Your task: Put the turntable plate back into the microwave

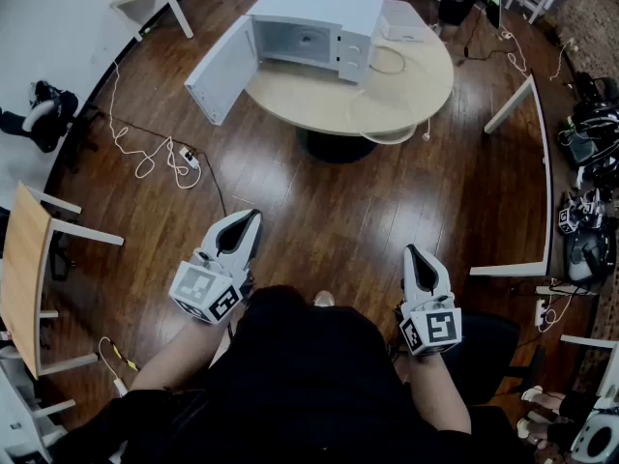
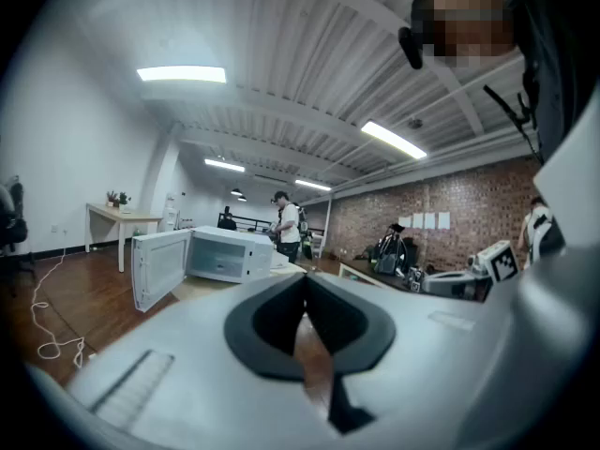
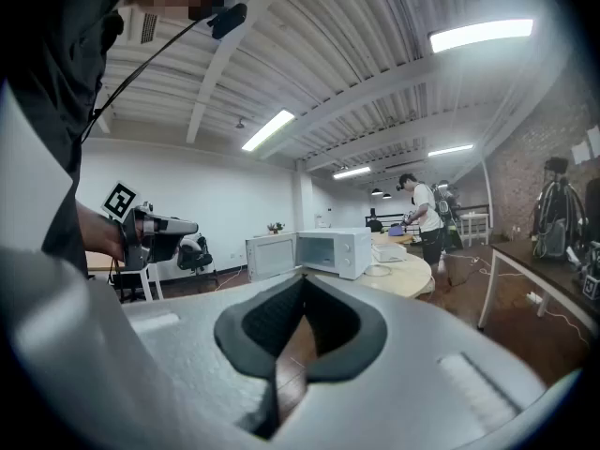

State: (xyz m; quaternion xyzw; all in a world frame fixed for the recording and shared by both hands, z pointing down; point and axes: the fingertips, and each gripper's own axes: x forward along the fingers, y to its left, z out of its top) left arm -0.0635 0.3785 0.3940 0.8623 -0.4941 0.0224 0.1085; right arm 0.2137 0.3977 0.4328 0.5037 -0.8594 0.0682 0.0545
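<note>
Left gripper (image 1: 253,217) and right gripper (image 1: 411,250) are closed and empty, so the approach seems pending: walk to the open microwave (image 1: 319,32) at twelve o'clock, then grasp the turntable plate (image 1: 387,121).

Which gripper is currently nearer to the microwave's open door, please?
Left. In the head view the left gripper is nearly in line with the open door, though well short of it. The right gripper is farther off to the right. Neither touches it.

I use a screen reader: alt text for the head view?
A white microwave, door open, sits on a round table. Nearer, the person holds the left gripper and right gripper, both shut and empty, over wooden floor.
</note>
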